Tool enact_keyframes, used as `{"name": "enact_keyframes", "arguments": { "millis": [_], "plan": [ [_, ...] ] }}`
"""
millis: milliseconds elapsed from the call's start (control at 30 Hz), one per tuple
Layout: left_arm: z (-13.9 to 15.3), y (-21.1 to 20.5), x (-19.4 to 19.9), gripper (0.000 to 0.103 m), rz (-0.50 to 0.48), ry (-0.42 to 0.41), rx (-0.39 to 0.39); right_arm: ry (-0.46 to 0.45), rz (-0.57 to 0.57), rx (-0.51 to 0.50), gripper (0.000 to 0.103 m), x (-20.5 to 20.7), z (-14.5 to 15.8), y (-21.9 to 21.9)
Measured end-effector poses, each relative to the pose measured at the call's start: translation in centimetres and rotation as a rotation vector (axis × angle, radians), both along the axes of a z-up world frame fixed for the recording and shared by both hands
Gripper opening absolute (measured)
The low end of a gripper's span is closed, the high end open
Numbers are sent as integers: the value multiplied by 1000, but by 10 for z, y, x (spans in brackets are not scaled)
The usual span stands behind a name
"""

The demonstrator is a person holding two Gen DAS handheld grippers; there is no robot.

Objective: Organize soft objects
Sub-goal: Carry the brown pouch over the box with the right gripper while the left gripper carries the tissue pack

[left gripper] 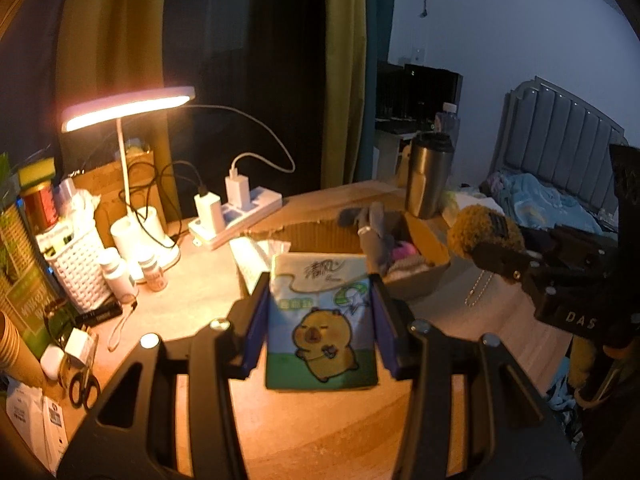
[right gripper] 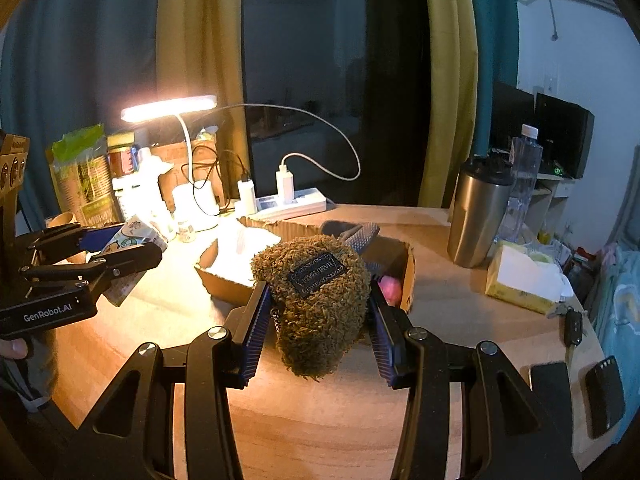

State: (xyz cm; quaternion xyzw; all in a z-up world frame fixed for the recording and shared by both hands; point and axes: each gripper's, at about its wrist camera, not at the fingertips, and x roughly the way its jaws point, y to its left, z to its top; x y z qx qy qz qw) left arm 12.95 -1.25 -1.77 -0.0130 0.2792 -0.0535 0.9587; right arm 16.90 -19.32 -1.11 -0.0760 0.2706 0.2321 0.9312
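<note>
Closest to you, your left gripper pinches a soft tissue pack printed with a cartoon capybara, its blue pads pressed flat against the pack's two long sides. The pack hangs clear above the wooden surface, likely held by the sides so the soft wrapper does not fold.

Your right gripper clamps a curly brown plush toy at its middle. A dark sewn label faces up, and a small bead chain dangles at the plush toy's left side. It also sits above the surface, not resting on it.

Just beyond both grippers lies an open cardboard box. It already holds a grey fabric piece, a pink item and something white. This looks like the collecting place, so both held items seem meant to go there.

Farther back stand a steel tumbler and a clear water bottle on the right, a power strip with chargers in the middle, and a lit desk lamp on the left. A yellow tissue box rests near the right edge. Curtains and a dark window close the view.
</note>
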Motion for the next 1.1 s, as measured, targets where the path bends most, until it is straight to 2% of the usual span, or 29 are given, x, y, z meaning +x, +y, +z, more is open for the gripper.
{"name": "enact_keyframes", "arguments": {
  "millis": [533, 1100],
  "plan": [
    [27, 4, 37, 47, 1, -55, 0, -19, 9, 14, 49, 40, 12, 6],
    [16, 15, 83, 47, 5, -33, -42, 10, 32, -11, 49, 83, 2, 25]
  ]
}}
